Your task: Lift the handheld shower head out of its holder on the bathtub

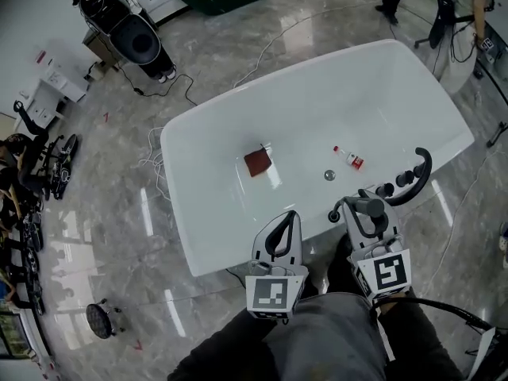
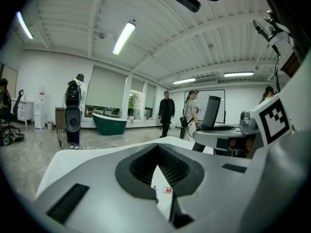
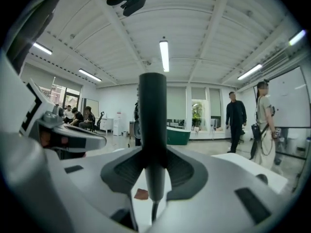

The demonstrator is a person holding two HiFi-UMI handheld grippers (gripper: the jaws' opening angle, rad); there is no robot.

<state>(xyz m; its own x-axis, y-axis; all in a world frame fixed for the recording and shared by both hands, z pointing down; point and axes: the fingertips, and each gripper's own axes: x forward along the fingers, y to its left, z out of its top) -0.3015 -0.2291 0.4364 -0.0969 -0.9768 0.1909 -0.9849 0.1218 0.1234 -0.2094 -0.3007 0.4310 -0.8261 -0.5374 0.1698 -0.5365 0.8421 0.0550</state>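
The white bathtub lies below me. My right gripper is shut on the dark handheld shower head, held above the tub's near rim, left of the black faucet spout and its knobs. In the right gripper view the shower head's dark handle stands upright between the jaws of the right gripper, and its pads press on it. My left gripper hovers over the near rim, shut with nothing in it. In its own view the left gripper frames only a sliver of the tub.
Inside the tub lie a red square piece, a small red-and-white bottle and the drain. A person with a backpack and other people stand across the room. A green tub sits at the back.
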